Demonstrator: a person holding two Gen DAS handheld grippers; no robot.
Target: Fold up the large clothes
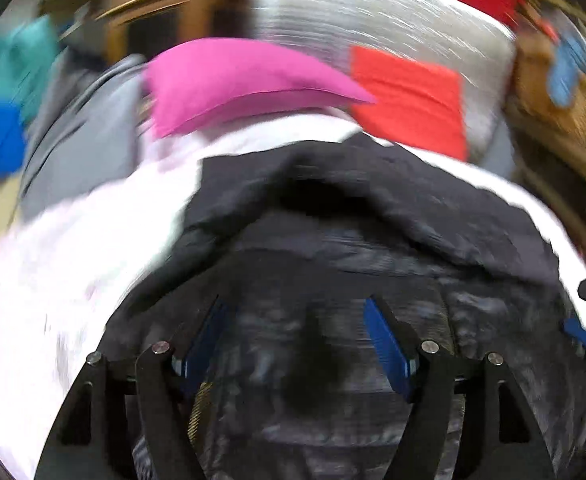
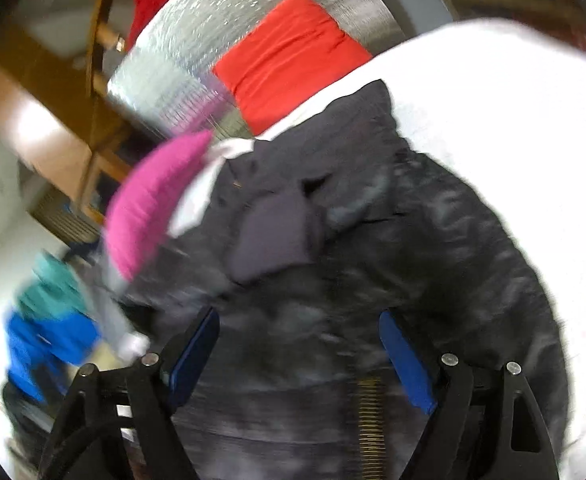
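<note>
1. Dark jacket [image 1: 373, 216] lies on the white sheet [image 1: 73, 264], near the pink cloth [image 1: 229, 76].
2. Left gripper [image 1: 293, 344] and right gripper [image 2: 299, 348] gape wide, empty.
3. Pinch one hem layer, not the bunch.

I see a dark padded cloth jacket [image 2: 373, 240] with a faint sheen, on matt white cloth sheet [image 2: 493, 92]; beyond it, crinkled shiny silver foil [image 2: 181, 64].
</note>
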